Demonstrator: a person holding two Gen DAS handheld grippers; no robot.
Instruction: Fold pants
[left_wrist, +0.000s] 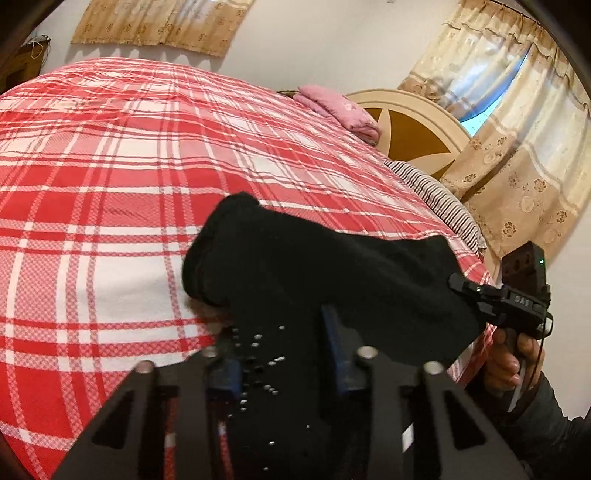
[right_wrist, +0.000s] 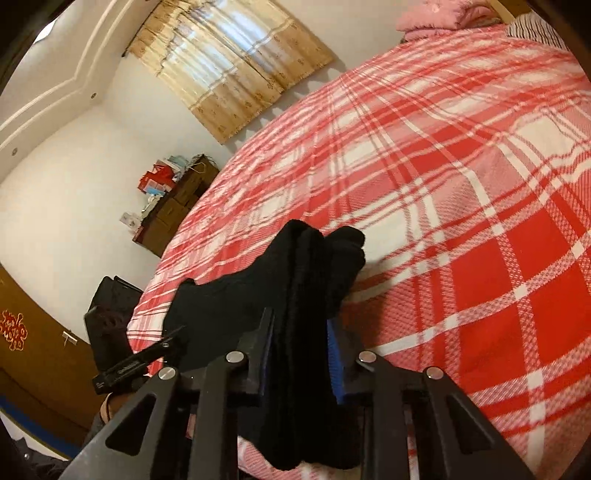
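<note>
Both grippers, left gripper (left_wrist: 284, 343) and right gripper (right_wrist: 301, 350), clamp the black pants (left_wrist: 314, 266) above the bed (left_wrist: 110, 184). Mid-fold, likely; next, lay them flat

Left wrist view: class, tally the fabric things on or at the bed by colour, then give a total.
Black pants: 1
Red plaid bedspread: 1
Pink folded blanket: 1
Striped pillow: 1
Total: 4

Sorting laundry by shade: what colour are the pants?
Plain black pants, seen best in the right wrist view against the red-and-white checked bedspread.
</note>
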